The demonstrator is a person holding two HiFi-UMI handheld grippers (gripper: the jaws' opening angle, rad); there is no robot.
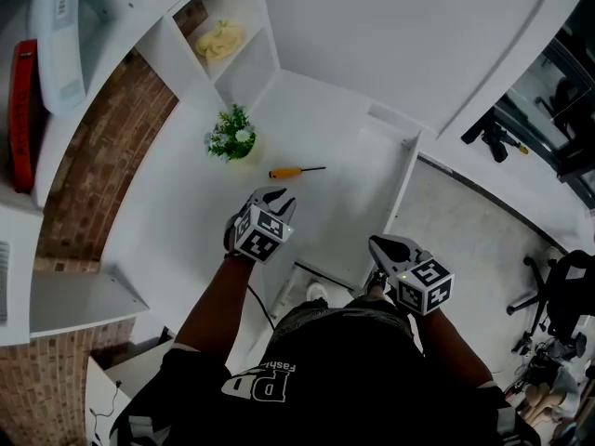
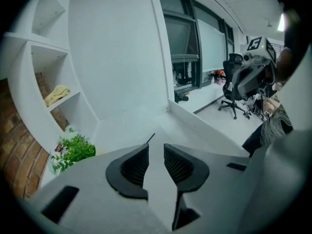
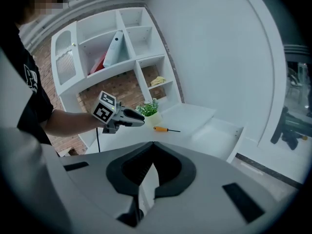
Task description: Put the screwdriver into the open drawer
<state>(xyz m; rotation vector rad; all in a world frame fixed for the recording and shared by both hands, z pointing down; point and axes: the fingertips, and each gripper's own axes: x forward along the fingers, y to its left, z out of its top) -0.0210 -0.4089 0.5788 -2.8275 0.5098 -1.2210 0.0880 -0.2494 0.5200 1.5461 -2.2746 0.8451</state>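
Left tongs (image 1: 278, 195) gape near screwdriver (image 1: 296, 171) beside potted plant (image 1: 232, 136); right tongs (image 1: 378, 242) clenched empty.

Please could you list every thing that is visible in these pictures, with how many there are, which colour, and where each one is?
screwdriver: one, orange handle and dark shaft, lying on the white counter beside the plant.
potted plant: one, green with white flowers, on the counter below the shelves.
drawer: one, white, open, nothing seen inside, right of the screwdriver.
cloth: one, yellow, in a shelf compartment.
flat object: one, red, on a shelf at the far left.
office chair: one, black, on the floor by the windows.
left gripper: one, black fingers apart, empty, near the screwdriver.
right gripper: one, black fingers closed, empty, at the drawer's front.
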